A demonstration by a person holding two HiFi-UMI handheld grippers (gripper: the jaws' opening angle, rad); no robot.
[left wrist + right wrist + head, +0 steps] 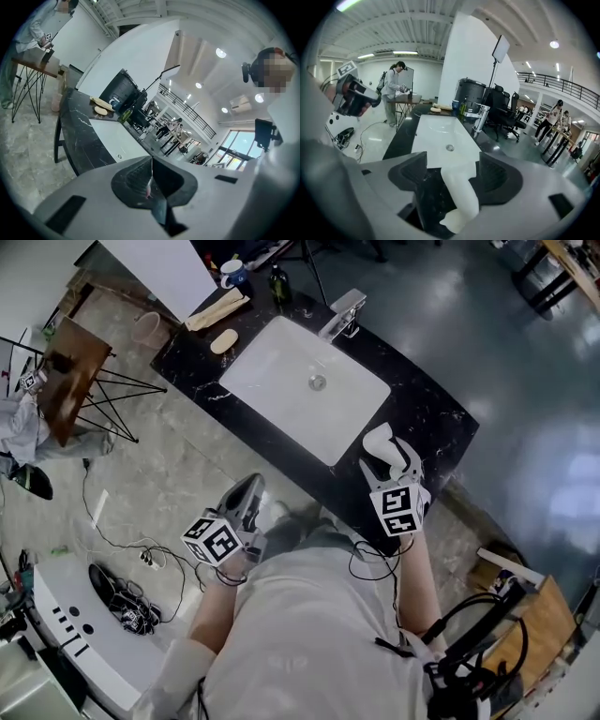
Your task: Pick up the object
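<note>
Quick rundown of what's around you: black marble counter (427, 418) with a white basin (272, 371) sunk into it and a chrome faucet (342, 313) on the basin's far side. At the far end sit a blue cup (232, 274), a dark bottle (278, 284) and a beige oval thing (223, 341), all well apart from your working spot. Cables (141, 554) trail over the floor on your left.

Your right gripper (452, 161) is at the near corner of the counter, jaws spread wide and not clamping. The white object (461, 197) sits between them on the black stone. It's closer to the right pad, with a clear gap on the left, and the basin edge is just beyond it.

Your left gripper (151, 161) hangs off the counter's edge over the floor, jaws pinched together with nothing in them.
</note>
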